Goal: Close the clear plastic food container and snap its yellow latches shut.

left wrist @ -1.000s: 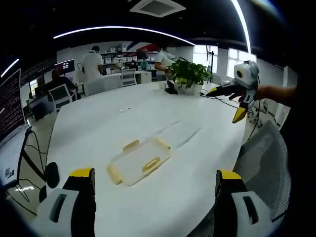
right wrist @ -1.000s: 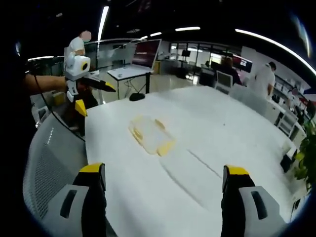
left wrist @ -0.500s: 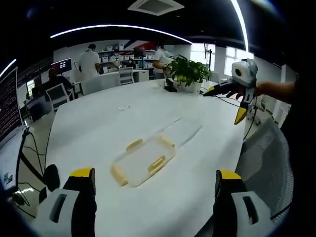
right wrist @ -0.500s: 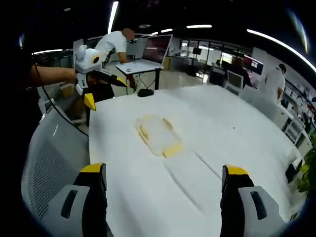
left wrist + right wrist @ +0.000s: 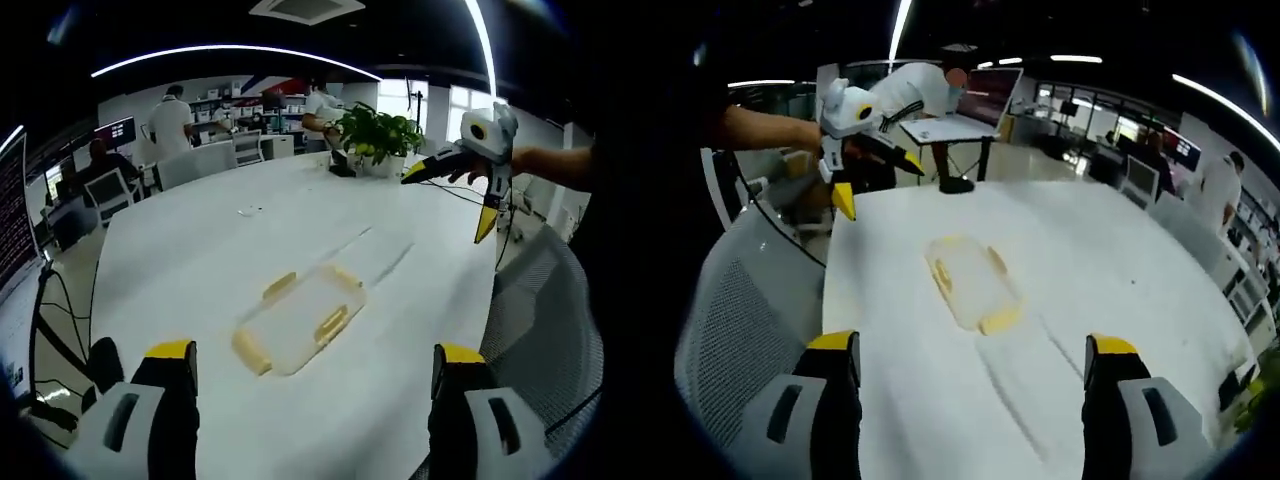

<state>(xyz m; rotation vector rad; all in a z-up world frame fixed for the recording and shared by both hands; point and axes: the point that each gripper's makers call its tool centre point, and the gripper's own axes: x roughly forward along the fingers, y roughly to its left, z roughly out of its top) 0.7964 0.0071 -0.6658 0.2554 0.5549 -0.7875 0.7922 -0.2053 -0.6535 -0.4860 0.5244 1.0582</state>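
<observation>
A clear plastic food container [image 5: 297, 320] with yellow latches lies flat on the white table [image 5: 210, 260]; it also appears in the right gripper view [image 5: 970, 285]. My left gripper [image 5: 310, 365] hovers open above the table's near edge, short of the container, with nothing between its jaws. My right gripper [image 5: 970, 360] is open too, held above the table a little way from the container. The right gripper [image 5: 470, 170] enters the left gripper view from the upper right, jaws apart. The left gripper [image 5: 865, 135] shows at upper left in the right gripper view, jaws apart.
A grey mesh chair [image 5: 545, 330] stands by the table edge, and it shows again in the right gripper view [image 5: 735, 330]. A potted plant [image 5: 375, 140] sits at the table's far side. People and desks fill the office behind.
Both cameras have shifted slightly; the container sits a bit nearer the centre in both views. The left gripper looms larger in the right gripper view. Neither gripper's jaws have changed.
</observation>
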